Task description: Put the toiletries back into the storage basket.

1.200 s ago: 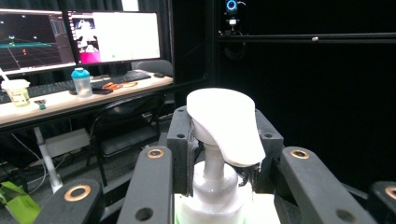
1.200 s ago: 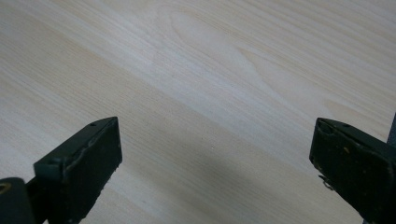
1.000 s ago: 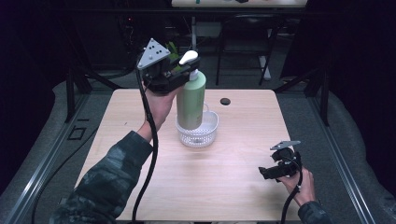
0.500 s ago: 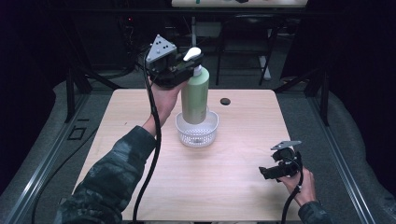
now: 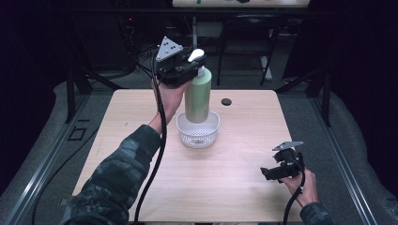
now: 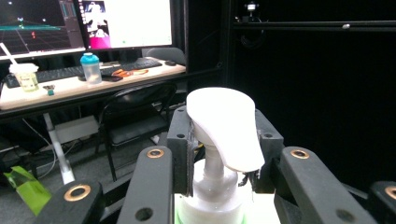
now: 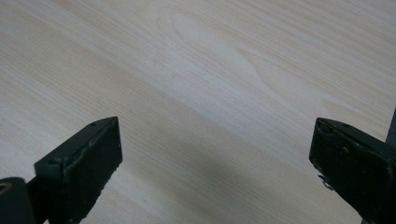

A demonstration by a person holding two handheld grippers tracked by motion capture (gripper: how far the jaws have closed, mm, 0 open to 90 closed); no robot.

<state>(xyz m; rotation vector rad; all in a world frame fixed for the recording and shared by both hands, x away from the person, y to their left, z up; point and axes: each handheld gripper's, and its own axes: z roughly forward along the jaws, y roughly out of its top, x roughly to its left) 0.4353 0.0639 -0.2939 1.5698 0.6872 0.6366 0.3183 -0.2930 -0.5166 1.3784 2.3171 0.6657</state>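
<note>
A green pump bottle with a white pump head stands upright with its base inside a white mesh basket at the table's middle. My left gripper is shut on the bottle's pump neck, just under the head. In the left gripper view the white pump head sits between the fingers of the left gripper. Near the table's front right, my right gripper is held low and open. The right gripper has only bare wood between its jaws.
A small black round cap lies on the wooden table behind and to the right of the basket. A desk with monitors and a chair stand beyond the table's far edge.
My left gripper and the bottle's top have shifted slightly to the right, bringing the bottle more upright in the basket. The right gripper has not moved.
</note>
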